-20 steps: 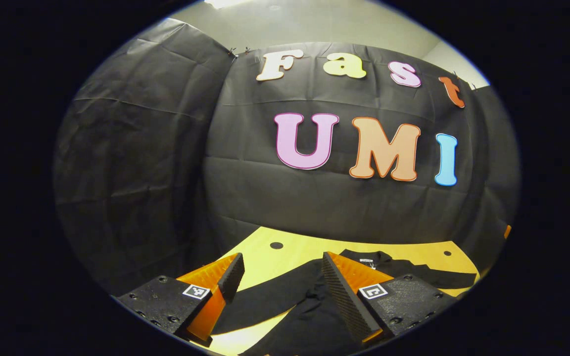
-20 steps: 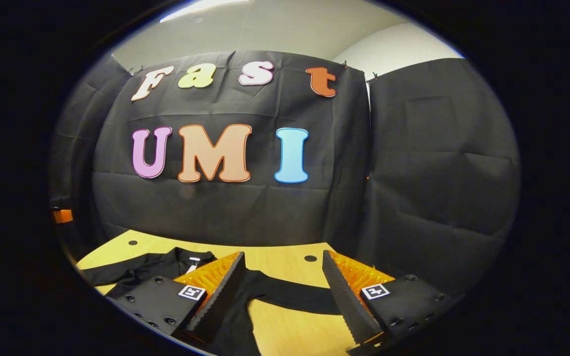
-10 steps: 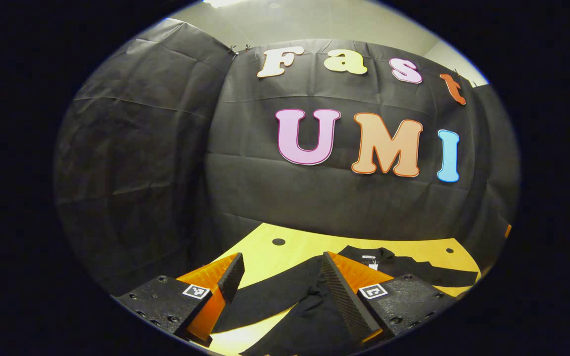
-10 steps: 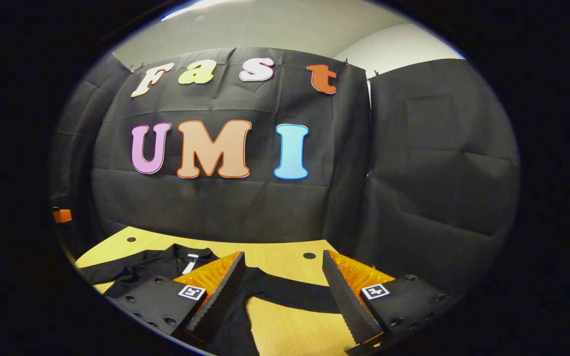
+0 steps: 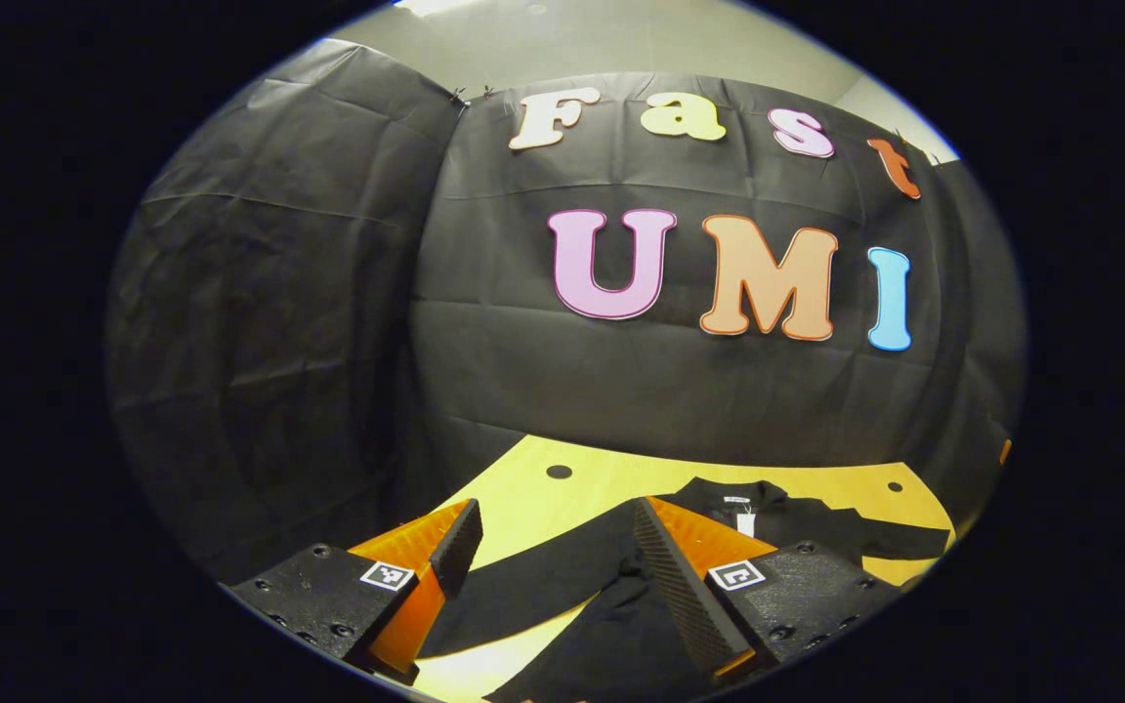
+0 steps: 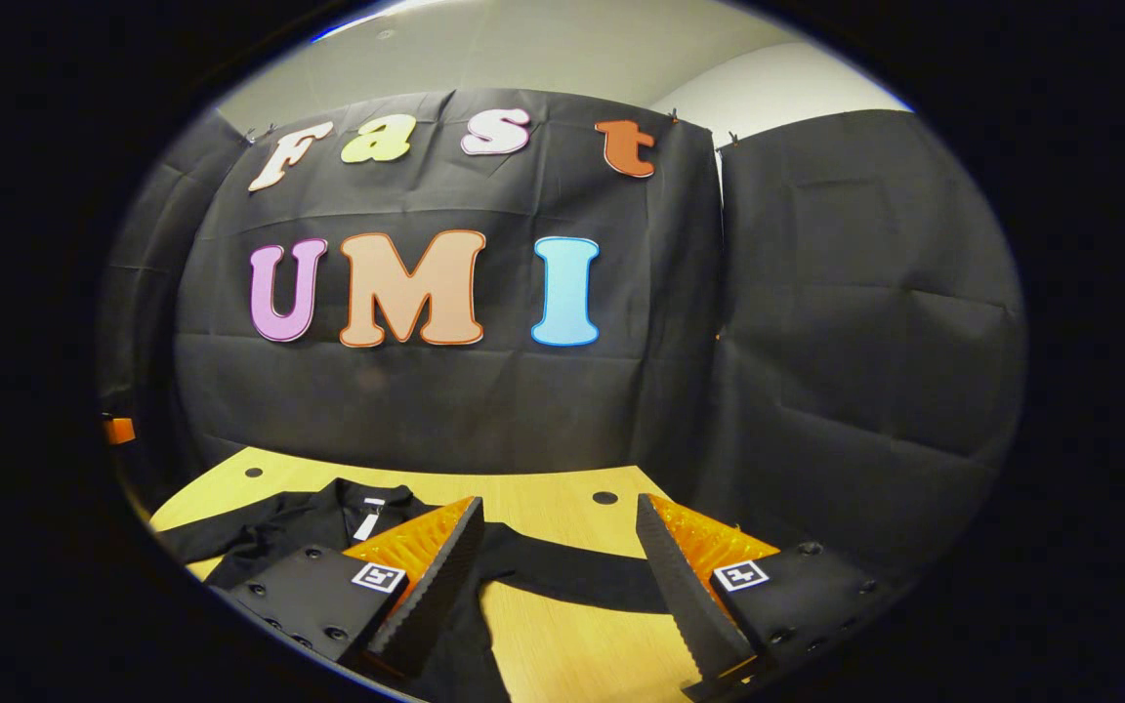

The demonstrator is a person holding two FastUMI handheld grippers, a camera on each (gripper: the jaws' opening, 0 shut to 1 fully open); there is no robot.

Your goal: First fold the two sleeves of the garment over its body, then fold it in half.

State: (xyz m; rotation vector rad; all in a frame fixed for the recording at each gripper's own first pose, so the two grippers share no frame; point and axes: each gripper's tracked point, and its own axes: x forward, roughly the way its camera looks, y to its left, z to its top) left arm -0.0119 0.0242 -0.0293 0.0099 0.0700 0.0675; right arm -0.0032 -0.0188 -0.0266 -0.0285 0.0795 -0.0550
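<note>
In the left gripper view, the left gripper [image 5: 553, 532] stands wide open, holding nothing, above the black garment [image 5: 611, 625] that lies spread on the wooden table [image 5: 602, 478]; one sleeve [image 5: 533, 586] stretches flat across the gap between its fingers. In the right gripper view, the right gripper [image 6: 558, 532] is likewise wide open and empty, the other sleeve [image 6: 572, 576] lying across the table beneath it. Farther off sits the collar [image 6: 367, 498], then the black cloth wall [image 6: 846, 342].
</note>
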